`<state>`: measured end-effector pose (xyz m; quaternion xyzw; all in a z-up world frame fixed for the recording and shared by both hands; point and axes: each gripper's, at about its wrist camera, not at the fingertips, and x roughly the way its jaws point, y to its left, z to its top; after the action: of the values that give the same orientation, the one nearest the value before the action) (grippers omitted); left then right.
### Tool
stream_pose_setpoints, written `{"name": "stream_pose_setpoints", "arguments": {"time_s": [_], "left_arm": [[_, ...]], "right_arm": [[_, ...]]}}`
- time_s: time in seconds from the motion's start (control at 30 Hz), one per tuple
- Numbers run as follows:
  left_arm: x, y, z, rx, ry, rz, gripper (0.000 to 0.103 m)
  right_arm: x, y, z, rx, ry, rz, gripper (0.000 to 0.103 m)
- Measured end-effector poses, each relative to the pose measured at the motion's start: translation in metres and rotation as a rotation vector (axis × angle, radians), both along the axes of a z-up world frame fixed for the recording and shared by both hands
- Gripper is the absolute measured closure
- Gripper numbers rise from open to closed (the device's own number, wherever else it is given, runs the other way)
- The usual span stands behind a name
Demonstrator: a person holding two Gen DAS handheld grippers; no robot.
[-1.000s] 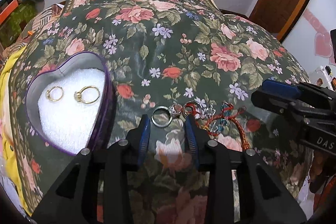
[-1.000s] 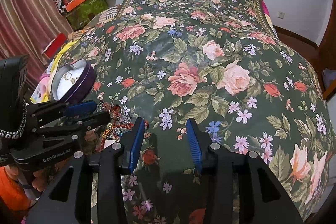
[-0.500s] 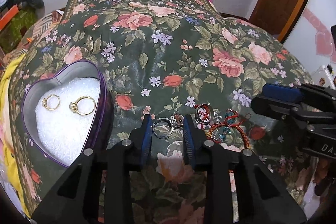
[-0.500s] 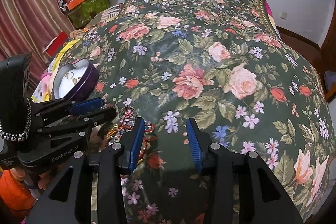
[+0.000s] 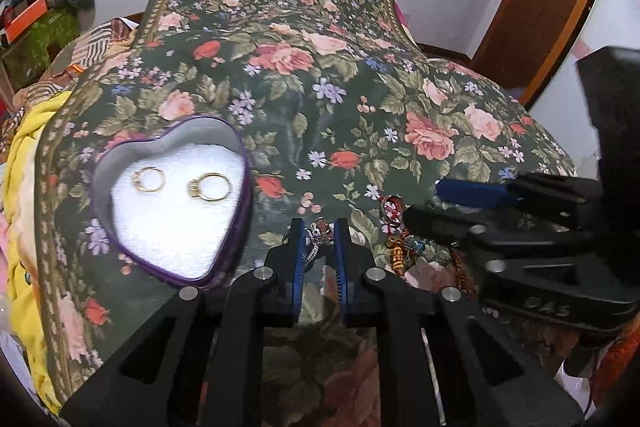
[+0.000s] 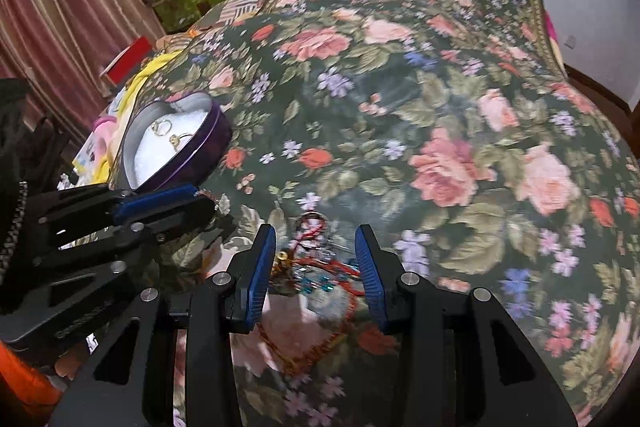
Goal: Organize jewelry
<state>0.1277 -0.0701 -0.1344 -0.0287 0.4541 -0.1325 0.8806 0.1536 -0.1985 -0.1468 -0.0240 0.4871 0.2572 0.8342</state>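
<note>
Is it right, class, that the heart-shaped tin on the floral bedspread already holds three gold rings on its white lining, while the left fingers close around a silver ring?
Not quite. The heart-shaped tin holds two gold rings, not three; the left wrist view shows both on the white lining. The rest stands: the tin sits on the floral bedspread, and the left gripper is closing its fingers on a silver ring.

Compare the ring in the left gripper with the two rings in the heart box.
The silver ring sits between the closing pads of the left gripper; the two gold rings lie flat on white padding in the heart box. The silver ring looks ornate with stones; the gold rings look plainer. All are finger rings.
</note>
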Motion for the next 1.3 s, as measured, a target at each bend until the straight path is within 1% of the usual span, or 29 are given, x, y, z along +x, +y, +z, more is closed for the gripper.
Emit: {"name": "stream_pose_setpoints", "arguments": {"time_s": [0.17, 0.27, 0.3, 0.33, 0.4, 0.43, 0.63, 0.9, 1.13, 1.3], "left_arm": [[-0.005, 0.011, 0.002, -0.018, -0.001, 0.021, 0.09], [-0.009, 0.012, 0.004, -0.022, -0.008, 0.023, 0.09], [-0.01, 0.012, 0.005, -0.023, -0.011, 0.024, 0.09], [-0.01, 0.013, 0.006, -0.023, -0.013, 0.025, 0.09], [-0.01, 0.012, 0.007, -0.026, -0.018, 0.026, 0.09], [-0.011, 0.012, 0.008, -0.026, -0.021, 0.026, 0.09], [-0.014, 0.01, 0.014, -0.026, -0.037, 0.027, 0.091], [-0.019, 0.015, 0.028, -0.033, -0.067, 0.048, 0.09], [-0.028, 0.023, 0.051, -0.037, -0.124, 0.07, 0.09], [-0.035, 0.034, 0.067, -0.037, -0.17, 0.093, 0.09]], "right_arm": [[0.0, 0.013, -0.007, -0.039, -0.003, 0.025, 0.065], [0.001, 0.015, -0.009, -0.047, -0.005, 0.03, 0.066], [0.001, 0.015, -0.009, -0.05, -0.01, 0.03, 0.069], [0.0, 0.015, -0.009, -0.052, -0.014, 0.027, 0.075], [0.001, 0.013, -0.008, -0.047, -0.014, 0.02, 0.082], [0.001, 0.011, -0.008, -0.04, -0.012, 0.015, 0.083], [-0.002, 0.006, 0.003, -0.014, -0.044, -0.007, 0.083], [-0.01, 0.0, 0.034, 0.021, -0.127, -0.024, 0.083], [-0.017, 0.008, 0.06, 0.057, -0.194, -0.018, 0.083], [-0.017, 0.019, 0.071, 0.088, -0.219, -0.003, 0.083]]}}
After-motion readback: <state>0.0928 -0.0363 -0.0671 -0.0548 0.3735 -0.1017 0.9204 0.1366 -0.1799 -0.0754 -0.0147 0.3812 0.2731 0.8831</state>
